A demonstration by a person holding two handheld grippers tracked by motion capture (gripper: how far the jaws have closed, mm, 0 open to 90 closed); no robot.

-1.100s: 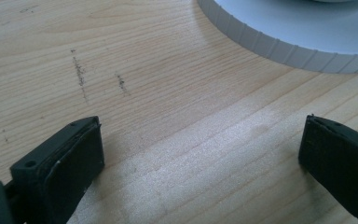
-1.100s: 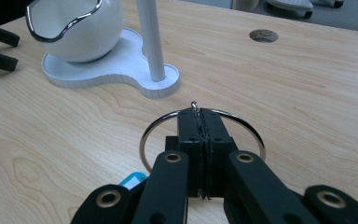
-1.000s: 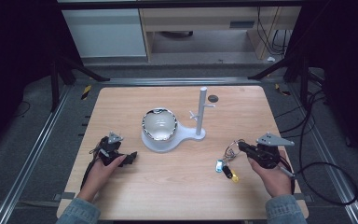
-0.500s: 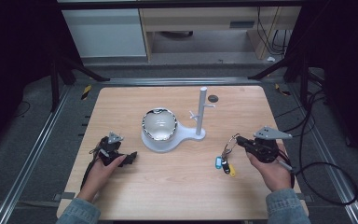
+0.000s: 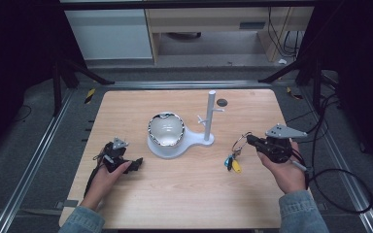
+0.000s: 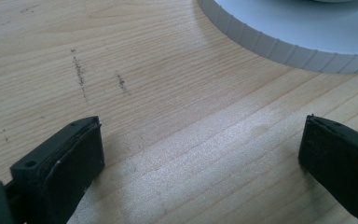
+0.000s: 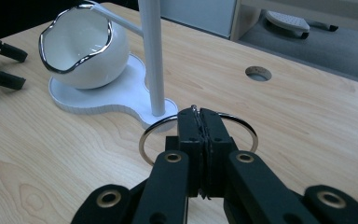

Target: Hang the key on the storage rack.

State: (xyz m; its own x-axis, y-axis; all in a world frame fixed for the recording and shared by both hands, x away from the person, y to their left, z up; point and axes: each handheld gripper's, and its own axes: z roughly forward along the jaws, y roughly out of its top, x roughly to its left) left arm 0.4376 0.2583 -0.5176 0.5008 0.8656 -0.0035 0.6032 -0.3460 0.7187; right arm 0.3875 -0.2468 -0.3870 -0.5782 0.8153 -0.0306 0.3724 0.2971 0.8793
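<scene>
right tongs [image 7: 200,140] clamped tight on key ring [image 7: 147,135], held above bench [image 5: 184,194], keys [image 5: 233,164] hanging below. left tongs [image 6: 200,154] wide apart, empty, low over bench beside white stand base [image 6: 289,42]. beyond: bowl [image 5: 165,129], post [image 5: 210,116].

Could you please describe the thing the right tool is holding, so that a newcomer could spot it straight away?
Start from the white stand in the middle of the wooden table and look to its right, where the right tool is shut on a key ring. It is a thin silver metal loop with small blue and yellow tags hanging below it, the brightest colours on the table.
</scene>
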